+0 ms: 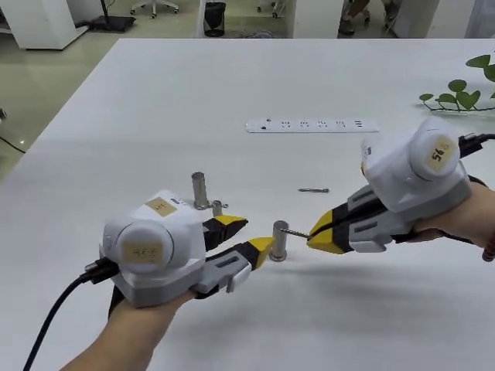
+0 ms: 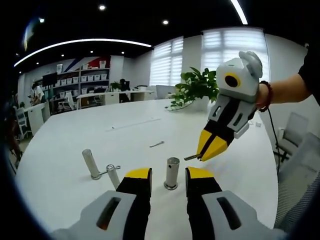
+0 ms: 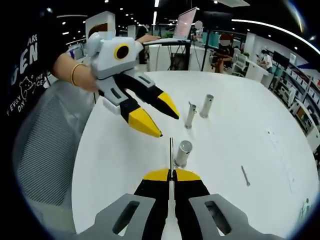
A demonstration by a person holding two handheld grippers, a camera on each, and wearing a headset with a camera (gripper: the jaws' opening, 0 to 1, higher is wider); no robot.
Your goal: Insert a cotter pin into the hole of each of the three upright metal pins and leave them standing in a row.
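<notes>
The broad white matte surface [image 1: 193, 93] carries three upright grey metal cylinder pins. The back pin [image 1: 200, 190] and the middle pin [image 1: 217, 207] stand just beside each other, and the middle pin has a thin wire loop at its side. The front pin [image 1: 279, 240] stands apart to their right. A thin grey metal cotter pin [image 1: 313, 190] lies flat farther right. Well beyond it lies a long white plastic power strip [image 1: 312, 125]. Green leafy plant stems [image 1: 464, 97] reach over the far right edge.
</notes>
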